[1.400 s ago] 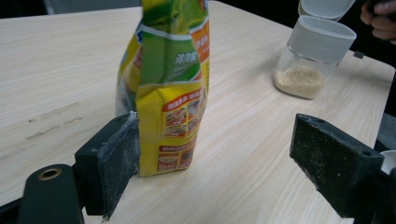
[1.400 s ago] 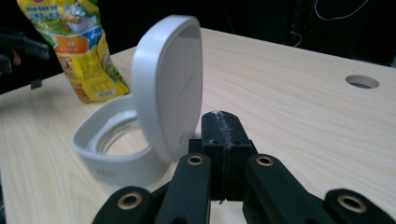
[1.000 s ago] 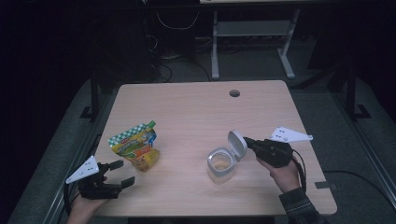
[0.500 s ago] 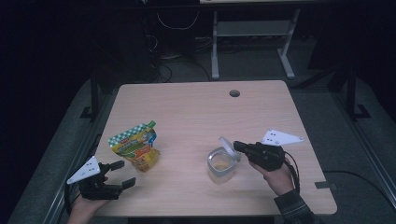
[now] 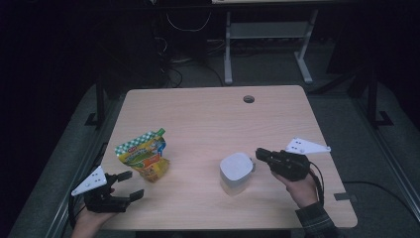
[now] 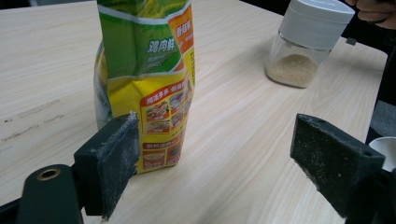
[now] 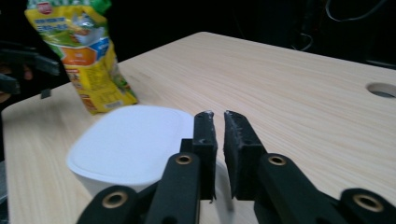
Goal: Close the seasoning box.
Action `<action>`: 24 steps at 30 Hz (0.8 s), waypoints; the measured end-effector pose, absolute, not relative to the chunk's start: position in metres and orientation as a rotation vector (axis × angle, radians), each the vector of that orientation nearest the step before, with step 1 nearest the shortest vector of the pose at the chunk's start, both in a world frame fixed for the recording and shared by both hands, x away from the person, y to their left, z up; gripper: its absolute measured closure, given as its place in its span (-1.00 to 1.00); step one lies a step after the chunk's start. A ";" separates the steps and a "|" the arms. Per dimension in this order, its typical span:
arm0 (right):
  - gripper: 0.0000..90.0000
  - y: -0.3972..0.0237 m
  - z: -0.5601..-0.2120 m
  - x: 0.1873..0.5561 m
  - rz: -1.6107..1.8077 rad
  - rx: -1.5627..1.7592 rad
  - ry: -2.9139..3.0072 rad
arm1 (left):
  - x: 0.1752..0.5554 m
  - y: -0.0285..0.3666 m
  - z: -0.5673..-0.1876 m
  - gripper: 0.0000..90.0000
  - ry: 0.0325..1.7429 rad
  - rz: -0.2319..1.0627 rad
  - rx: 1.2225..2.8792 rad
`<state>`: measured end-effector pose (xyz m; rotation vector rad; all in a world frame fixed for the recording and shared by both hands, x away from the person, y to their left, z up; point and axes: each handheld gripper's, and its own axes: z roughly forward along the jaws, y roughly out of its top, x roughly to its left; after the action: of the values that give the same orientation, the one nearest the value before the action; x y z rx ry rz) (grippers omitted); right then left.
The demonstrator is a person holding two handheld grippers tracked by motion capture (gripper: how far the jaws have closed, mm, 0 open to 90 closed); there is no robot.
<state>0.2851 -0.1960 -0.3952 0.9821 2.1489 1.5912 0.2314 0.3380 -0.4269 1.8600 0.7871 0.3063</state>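
The jar is standing on the table with its white lid closed, just beside the tips of the right gripper, whose jaws have just been parting to a narrow gap and are gripping nothing. The left gripper is resting at the near left edge (jaws spread wide, empty), facing the upright pouch close ahead.

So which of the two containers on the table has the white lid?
The clear glass jar beside the right gripper has it, closed over pale granules. The other, the yellow-green pouch near the left gripper, is a lidless bag.
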 end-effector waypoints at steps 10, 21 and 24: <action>0.27 -0.223 -0.413 0.281 1.524 1.095 2.098 | 0.231 0.338 -0.427 -0.65 0.787 0.314 1.869; -0.36 -0.236 -0.438 0.272 1.396 1.183 2.093 | 0.231 0.337 -0.430 -0.65 0.786 0.322 1.887; -0.50 -0.235 -0.447 0.269 1.355 1.206 2.116 | 0.231 0.337 -0.431 -0.65 0.790 0.321 1.892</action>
<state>0.2689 -0.2350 -0.4469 1.2065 2.1164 1.3545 0.2315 0.3366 -0.4310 1.8916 0.7898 0.3210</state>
